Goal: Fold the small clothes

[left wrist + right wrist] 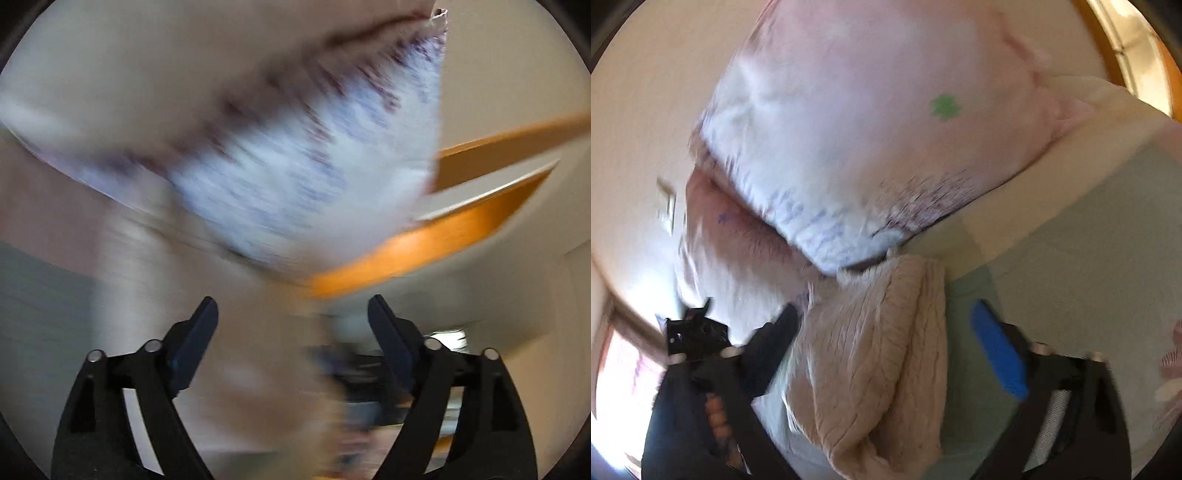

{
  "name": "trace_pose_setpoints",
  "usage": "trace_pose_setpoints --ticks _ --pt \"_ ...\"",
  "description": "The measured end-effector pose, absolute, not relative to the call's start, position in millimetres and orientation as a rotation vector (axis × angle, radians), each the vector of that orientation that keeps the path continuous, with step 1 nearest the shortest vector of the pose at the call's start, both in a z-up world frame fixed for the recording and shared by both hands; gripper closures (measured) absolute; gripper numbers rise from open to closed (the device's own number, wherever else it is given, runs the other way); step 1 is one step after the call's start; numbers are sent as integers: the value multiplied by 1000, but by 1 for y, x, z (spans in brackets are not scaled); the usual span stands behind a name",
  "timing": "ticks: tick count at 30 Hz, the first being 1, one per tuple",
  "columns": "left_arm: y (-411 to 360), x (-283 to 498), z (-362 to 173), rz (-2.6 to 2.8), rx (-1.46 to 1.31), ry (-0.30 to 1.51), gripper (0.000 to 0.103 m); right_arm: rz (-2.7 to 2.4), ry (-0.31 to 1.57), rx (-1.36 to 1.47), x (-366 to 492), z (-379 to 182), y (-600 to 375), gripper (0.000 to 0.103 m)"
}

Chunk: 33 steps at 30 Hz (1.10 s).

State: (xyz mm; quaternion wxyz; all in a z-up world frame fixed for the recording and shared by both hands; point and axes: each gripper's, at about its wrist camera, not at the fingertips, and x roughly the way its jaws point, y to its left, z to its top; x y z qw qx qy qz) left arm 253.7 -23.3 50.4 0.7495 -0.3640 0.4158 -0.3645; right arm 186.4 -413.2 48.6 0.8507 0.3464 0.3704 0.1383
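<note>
A white fluffy garment with purple speckles point(295, 177) fills the upper middle of the blurred left wrist view. My left gripper point(291, 314) is open and empty below it. In the right wrist view the same white and pink fluffy garment point(871, 122), with a green clover mark, lies ahead on a pale green bed cover point(1071, 258). A beige ribbed knit garment point(871, 354) lies bunched between the fingers of my right gripper point(886, 321), which is open. I cannot tell whether the fingers touch the knit.
An orange wooden frame point(443, 236) crosses the right of the left wrist view. In the right wrist view a cream wall with a switch plate point(666, 206) is at left, and the other gripper's black body point(698, 332) and a hand are at lower left.
</note>
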Motion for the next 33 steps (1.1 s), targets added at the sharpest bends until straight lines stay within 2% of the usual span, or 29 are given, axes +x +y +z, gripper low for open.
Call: trace_pose_setpoints --ticks 1,3,4,5,6,8,10,12,13,14,15,16,19,20,21,22,23,25,26,29,33 --pt "-13 250 47 -736 -724 918 19 296 805 714 192 46 -407 30" --pt "-6 247 38 -671 -655 955 19 298 867 682 205 37 -392 30" --pt "-6 246 32 -652 -631 980 18 300 903 662 214 31 -382 34" --pt "-8 245 27 -643 -612 1001 18 306 929 633 220 25 -373 70" --pt "-6 246 21 -638 -599 1009 18 282 943 582 224 22 -365 93" --pt "-19 247 18 -626 -557 1021 17 197 887 535 227 26 -365 93" --pt "-34 246 14 -622 -498 1036 16 145 860 609 232 28 -381 93" --pt "-44 246 10 -617 -449 1053 15 172 893 649 234 24 -384 89" --pt "-50 245 8 -616 -425 1065 15 181 909 658 231 23 -385 67" --pt "-55 244 7 -621 -409 1075 14 183 932 661 226 21 -386 26" --pt "-61 246 4 -623 -399 1084 14 196 937 667 220 20 -388 8" --pt "-68 247 1 -623 -391 1093 12 227 923 674 212 18 -389 1" --pt "-89 254 2 -638 -369 1068 10 268 983 704 203 5 -391 1" --pt "-93 252 2 -648 -373 1057 15 285 1002 720 203 0 -390 3" --pt "-97 254 2 -637 -376 1052 16 293 1006 720 203 -4 -386 9" --pt "-98 254 2 -629 -379 1042 31 305 986 692 201 -2 -382 45" --pt "-97 256 1 -638 -400 1038 44 344 1002 713 202 -6 -377 66" --pt "-89 257 3 -667 -431 1025 61 343 970 711 198 0 -370 70" --pt "-77 254 7 -697 -446 1024 65 359 946 702 194 6 -364 71" --pt "-40 234 29 -704 -379 967 66 476 920 709 192 17 -333 76" --pt "6 225 41 -582 -264 901 62 533 952 602 200 12 -267 76"
